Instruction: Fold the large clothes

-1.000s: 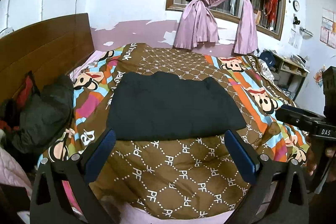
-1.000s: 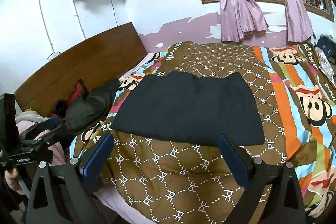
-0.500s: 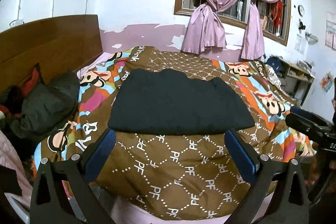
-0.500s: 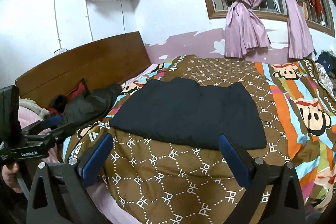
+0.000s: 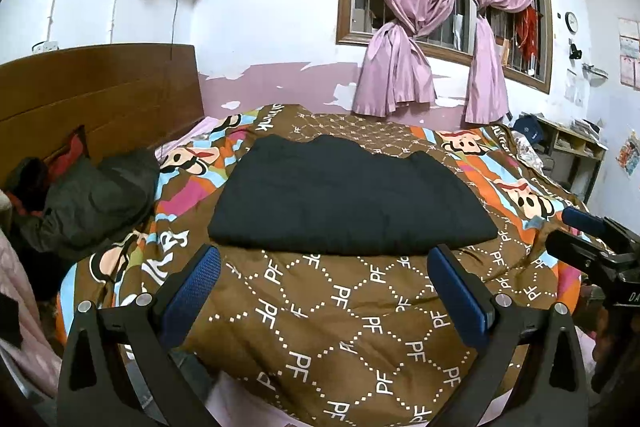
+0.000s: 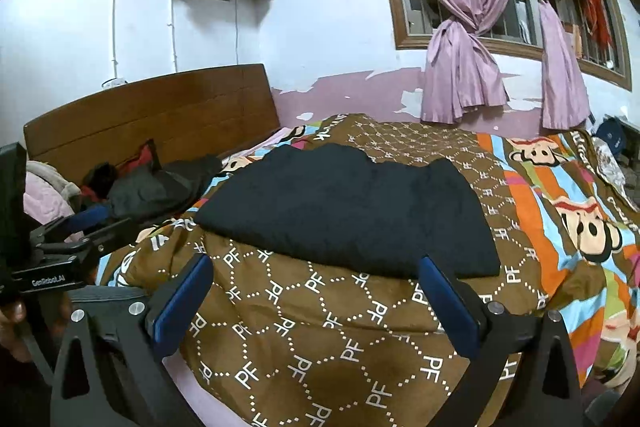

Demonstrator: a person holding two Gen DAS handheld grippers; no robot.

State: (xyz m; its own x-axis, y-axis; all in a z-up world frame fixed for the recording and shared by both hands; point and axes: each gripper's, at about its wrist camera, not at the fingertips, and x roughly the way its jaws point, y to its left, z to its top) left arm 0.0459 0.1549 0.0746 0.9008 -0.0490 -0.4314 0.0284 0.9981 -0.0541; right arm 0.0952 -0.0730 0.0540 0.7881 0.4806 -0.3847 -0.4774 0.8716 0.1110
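Note:
A dark folded garment (image 5: 344, 199) lies flat as a neat rectangle on the bed, also seen in the right wrist view as the same garment (image 6: 352, 211). My left gripper (image 5: 326, 291) hangs open above the near edge of the quilt, short of the garment, nothing between its blue pads. My right gripper (image 6: 316, 301) is likewise open and empty, back from the garment's near edge. Each gripper shows in the other's view: the right one (image 5: 588, 239) at the right edge, the left one (image 6: 72, 235) at the left edge.
A brown patterned quilt (image 5: 320, 327) covers the bed. A heap of dark and red clothes (image 5: 80, 195) lies by the wooden headboard (image 5: 100, 95). Pink curtains (image 5: 420, 27) hang at the window. A shelf (image 5: 568, 143) with clutter stands at the right.
Both grippers have drawn back and tilted up from the bed, so the garment sits lower in view and more wall shows. The garment has not moved. Both stay open.

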